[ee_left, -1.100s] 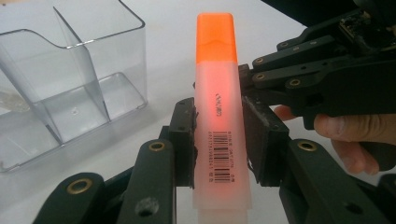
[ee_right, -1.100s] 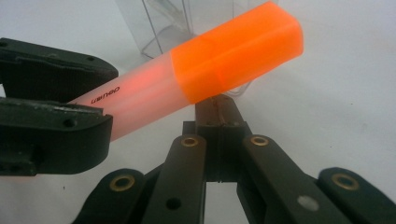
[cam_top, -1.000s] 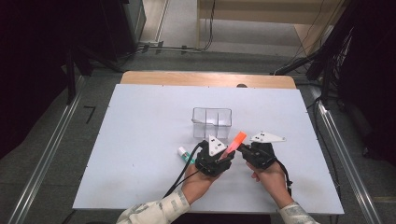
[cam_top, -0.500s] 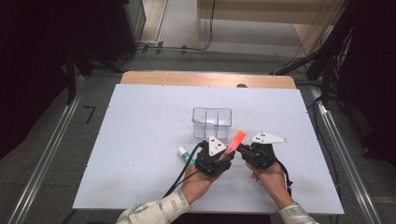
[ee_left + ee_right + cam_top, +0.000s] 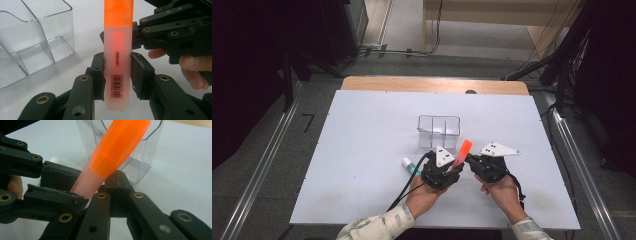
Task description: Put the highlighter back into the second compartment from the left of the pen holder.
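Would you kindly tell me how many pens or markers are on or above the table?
2: an orange highlighter held between both grippers, and a green-and-white marker lying on the table left of the left gripper. Hands may hide more.

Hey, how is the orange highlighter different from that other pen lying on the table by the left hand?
The orange highlighter is lifted off the table and tilted, clamped in the left tongs with the right tongs at its barrel; the white-capped pen lies flat on the table, untouched. The highlighter has an orange cap over a pale translucent barrel; the pen shows a white cap and greenish body. Both sit in front of the clear organizer.
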